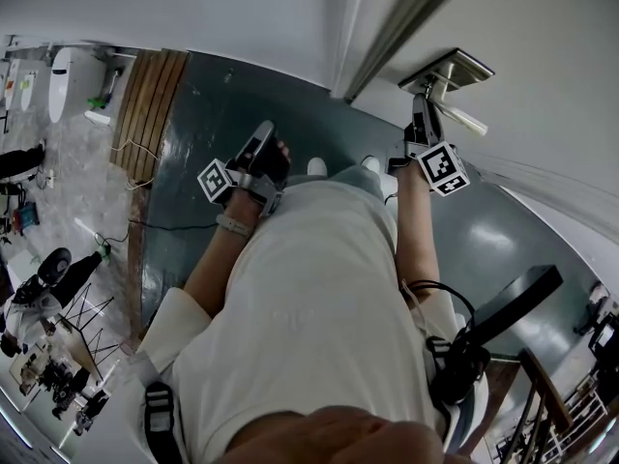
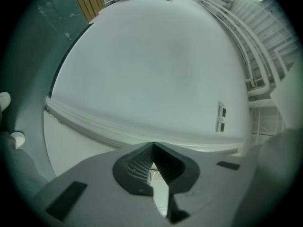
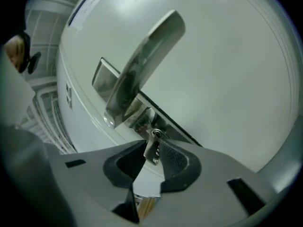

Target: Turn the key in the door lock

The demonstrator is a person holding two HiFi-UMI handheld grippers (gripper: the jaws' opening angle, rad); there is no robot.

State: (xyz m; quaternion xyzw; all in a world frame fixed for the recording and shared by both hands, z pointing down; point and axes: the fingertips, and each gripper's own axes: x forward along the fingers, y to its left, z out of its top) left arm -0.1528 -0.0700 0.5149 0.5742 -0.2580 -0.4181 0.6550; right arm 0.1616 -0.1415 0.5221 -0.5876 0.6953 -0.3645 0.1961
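Brushed metal against a smooth white door (image 3: 227, 56): long flat lever handle (image 3: 142, 65) slanting across, fixed to a rectangular lock plate (image 3: 100, 74) with a mirror-like sheen. Just below the lever's root, small silvery key (image 3: 152, 151), seated in the lock cylinder and sticking out toward the camera (thin flat head, nearly edge-on). Right gripper (image 3: 152, 144) clamped on that key head: dark ribbed pads (image 3: 175, 162) set in pale grey matte jaws, narrowed to the key's thickness and pressing it from both sides. Left gripper (image 2: 153, 146) well apart from the lock, above the dark green floor (image 1: 203, 114) in the head view; same ribbed pads, tips brought together with nothing between them, facing a plain white wall (image 2: 151, 70).
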